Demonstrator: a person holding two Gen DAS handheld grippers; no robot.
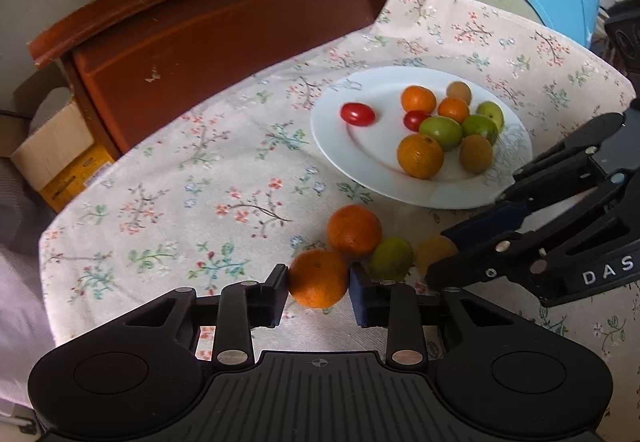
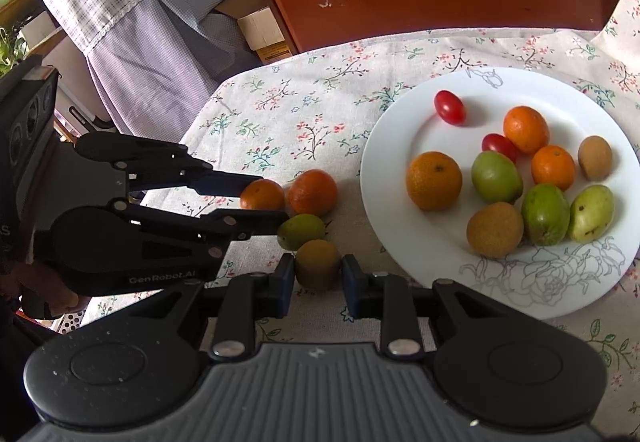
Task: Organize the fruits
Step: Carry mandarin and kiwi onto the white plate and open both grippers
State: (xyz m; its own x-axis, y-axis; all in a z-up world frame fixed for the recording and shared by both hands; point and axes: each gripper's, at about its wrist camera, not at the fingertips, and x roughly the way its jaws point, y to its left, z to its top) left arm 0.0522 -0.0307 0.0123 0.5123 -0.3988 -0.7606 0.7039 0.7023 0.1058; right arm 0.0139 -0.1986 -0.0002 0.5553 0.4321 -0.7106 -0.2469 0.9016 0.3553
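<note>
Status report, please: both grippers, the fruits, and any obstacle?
Left gripper shut on orange. Right gripper shut on brown fruit. Second orange and green fruit crowd close. White plate reachable.

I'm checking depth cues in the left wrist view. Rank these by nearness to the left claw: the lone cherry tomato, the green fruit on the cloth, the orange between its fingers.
1. Orange, between the left claw fingers.
2. Green fruit, on the cloth just right of it.
3. Lone cherry tomato, far off on the plate's left side.
</note>
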